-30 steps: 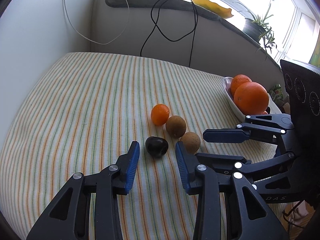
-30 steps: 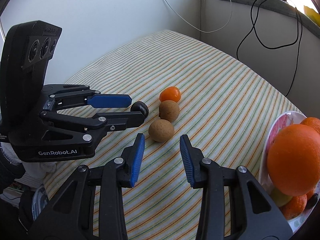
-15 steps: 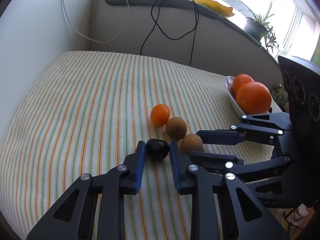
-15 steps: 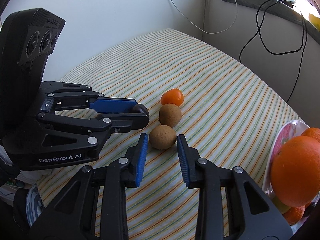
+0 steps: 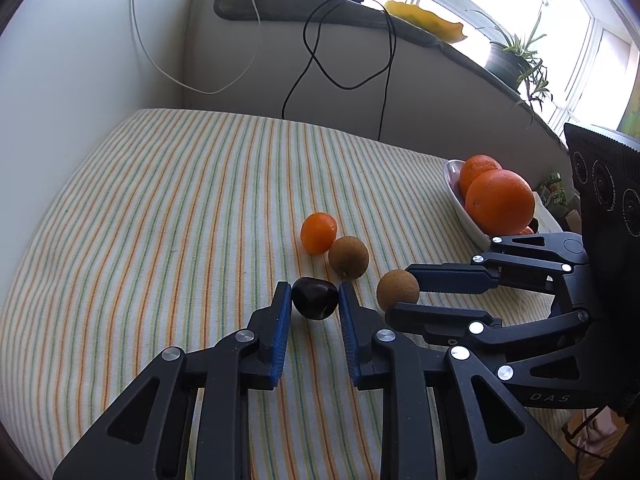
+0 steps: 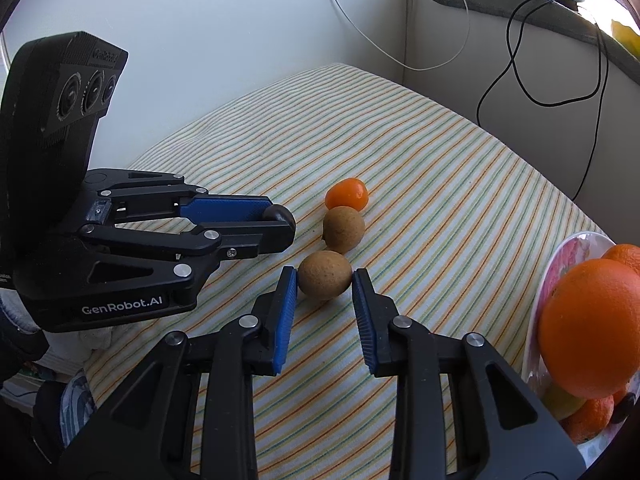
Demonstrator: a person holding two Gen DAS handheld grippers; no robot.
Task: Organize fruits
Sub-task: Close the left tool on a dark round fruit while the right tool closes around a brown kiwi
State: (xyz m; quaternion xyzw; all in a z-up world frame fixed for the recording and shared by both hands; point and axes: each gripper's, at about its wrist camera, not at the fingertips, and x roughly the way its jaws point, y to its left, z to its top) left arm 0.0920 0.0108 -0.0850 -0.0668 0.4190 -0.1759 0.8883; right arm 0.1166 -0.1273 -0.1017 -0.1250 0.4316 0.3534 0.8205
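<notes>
A dark plum [image 5: 314, 298] lies on the striped cloth between the blue pads of my left gripper [image 5: 314, 300], which touch both its sides; it peeks out past the left gripper in the right wrist view [image 6: 281, 216]. A brown kiwi [image 6: 325, 274] sits between the tips of my right gripper [image 6: 325, 280], with a small gap on its right side; it also shows in the left wrist view [image 5: 397, 290]. A second kiwi [image 5: 348, 257] and a small mandarin [image 5: 318, 233] lie just beyond. A white bowl [image 5: 460, 208] holds large oranges [image 5: 500, 202] at the right.
The striped cloth [image 5: 160, 200] covers the table, which meets a wall at the left and back. Black and white cables [image 5: 320, 60] hang down the back wall. A potted plant [image 5: 508, 60] and a yellow dish [image 5: 424, 20] stand on the ledge above.
Both grippers have moved forward and narrowed. The left jaws have closed onto the plum. The right jaws have come around the near kiwi.
</notes>
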